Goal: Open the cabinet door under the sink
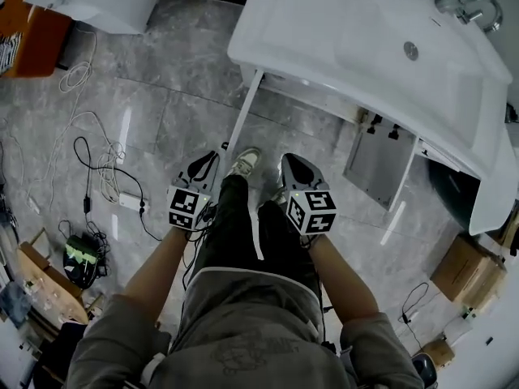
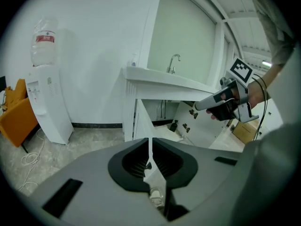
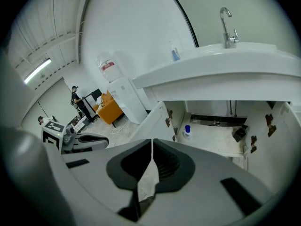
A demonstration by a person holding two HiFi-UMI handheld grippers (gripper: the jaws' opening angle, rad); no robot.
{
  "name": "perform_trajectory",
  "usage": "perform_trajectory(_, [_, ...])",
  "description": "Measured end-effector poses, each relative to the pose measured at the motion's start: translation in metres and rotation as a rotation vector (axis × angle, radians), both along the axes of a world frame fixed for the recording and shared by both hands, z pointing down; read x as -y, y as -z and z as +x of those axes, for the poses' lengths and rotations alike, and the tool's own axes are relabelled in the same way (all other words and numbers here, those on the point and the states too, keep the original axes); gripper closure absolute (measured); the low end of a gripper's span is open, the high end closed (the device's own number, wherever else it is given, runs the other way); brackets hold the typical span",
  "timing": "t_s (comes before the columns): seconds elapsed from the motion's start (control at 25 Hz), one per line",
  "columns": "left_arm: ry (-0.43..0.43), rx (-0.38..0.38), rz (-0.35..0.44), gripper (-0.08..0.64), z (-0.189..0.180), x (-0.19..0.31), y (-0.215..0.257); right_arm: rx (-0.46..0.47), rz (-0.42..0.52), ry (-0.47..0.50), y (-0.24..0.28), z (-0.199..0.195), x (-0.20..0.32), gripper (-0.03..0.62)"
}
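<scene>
Head view: both cabinet doors (image 1: 379,162) stood open under the sink (image 1: 340,23).
The left tongs (image 2: 150,142) and right tongs (image 3: 151,145) were clenched on nothing, apart from the doors.

both cabinet doors (image 3: 151,120) swung wide; cabinet mouth free, bottle (image 3: 187,132) inside left

Sink (image 1: 324,23) hides cabinet interior (image 3: 214,138), head view.

Sink (image 1: 340,31), upper right, showing glossy smooth white. Faucet (image 1: 470,8) gleaming as polished metal. Floor (image 1: 162,112) looking like grey veined stone tile, reflecting light. Cabinet door (image 1: 377,162) appearing smooth matt white. Left gripper (image 2: 150,147) and right gripper (image 3: 152,145) wearing matt grey plastic shells; jaws carrying ribbed black lining.
</scene>
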State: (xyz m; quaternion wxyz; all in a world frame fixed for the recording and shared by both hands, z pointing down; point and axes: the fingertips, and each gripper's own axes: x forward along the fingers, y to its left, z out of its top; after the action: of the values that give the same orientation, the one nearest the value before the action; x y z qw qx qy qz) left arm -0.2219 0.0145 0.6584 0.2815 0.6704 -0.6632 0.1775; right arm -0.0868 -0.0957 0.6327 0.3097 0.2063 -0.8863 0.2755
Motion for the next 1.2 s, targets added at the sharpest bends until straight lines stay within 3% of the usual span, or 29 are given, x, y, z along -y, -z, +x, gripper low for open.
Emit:
perform_trajectory(0.4, [-0.098, 0.001, 0.129, 0.528, 0.026, 0.063, 0.099, 0.006, 0.086, -0.03, 0.078, 0.027, 0.032, 0.56])
perform_trajectory(1.04, [-0.288, 0.004, 0.323, 0.529, 0.1, 0.171, 0.267, 0.106, 0.374, -0.175, 0.247, 0.1, 0.09, 0.56])
perform_trajectory(1.12, [-0.315, 0.047, 0.35, 0.529, 0.108, 0.178, 0.291, 0.128, 0.394, -0.197, 0.271, 0.108, 0.09, 0.56])
perform_trajectory(1.2, [-0.354, 0.155, 0.384, 0.529, 0.117, 0.184, 0.315, 0.159, 0.397, -0.232, 0.296, 0.117, 0.089, 0.56])
